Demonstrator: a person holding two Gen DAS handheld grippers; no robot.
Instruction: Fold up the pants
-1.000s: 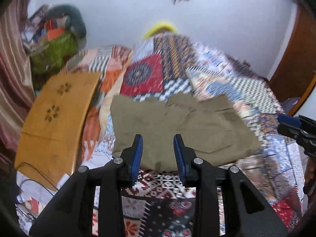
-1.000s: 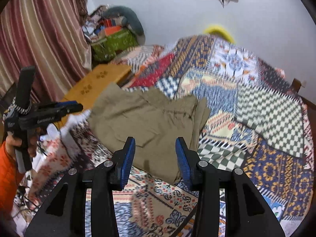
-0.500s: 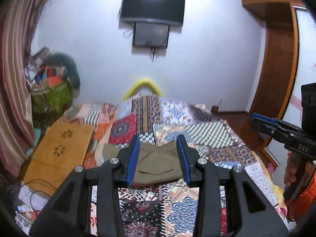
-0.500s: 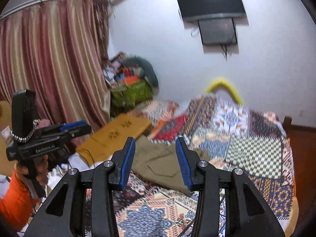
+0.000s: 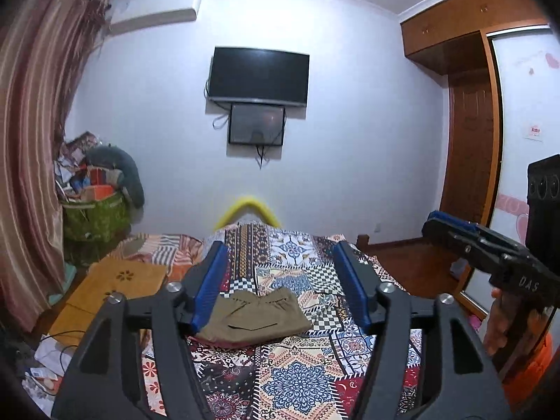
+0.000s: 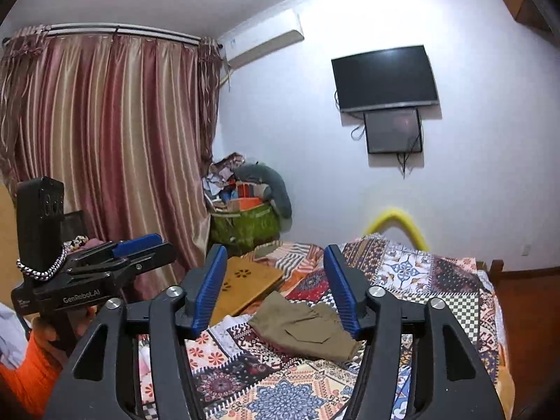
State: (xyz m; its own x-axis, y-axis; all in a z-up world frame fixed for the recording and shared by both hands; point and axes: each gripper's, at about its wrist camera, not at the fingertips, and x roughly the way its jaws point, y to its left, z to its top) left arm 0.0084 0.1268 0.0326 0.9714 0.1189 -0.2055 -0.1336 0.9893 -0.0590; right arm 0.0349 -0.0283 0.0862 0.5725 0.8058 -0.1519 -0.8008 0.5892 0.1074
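While both hand-held grippers were lifting back from the bed (image 5: 308, 378), the pants (image 5: 255, 315) went from filling the lower half of each view a second earlier to a small olive bundle lying flat on the patchwork cover. The left hand-held gripper (image 5: 281, 287) had its jaws opening, with nothing between the blue pads; the pants only showed through the gap, well beyond it. The right hand-held gripper (image 6: 274, 287) was opening too and likewise carried nothing. Judged from that, the fold looked finished: the cloth sat as a compact rectangle, pocket side up, and both tools had let go and withdrawn.

Just left of the pants, a wooden board (image 5: 115, 287) rested partly over the bed's edge. Beyond that board, a green bag (image 5: 96, 220) heaped with clutter stood by the striped curtain (image 6: 115, 147). Straight past the pants, a yellow curved bar (image 5: 248, 208) rose behind the bed's far end, under the wall television (image 5: 259, 75). Nothing lay on or against the pants, and nothing blocked a return to them.
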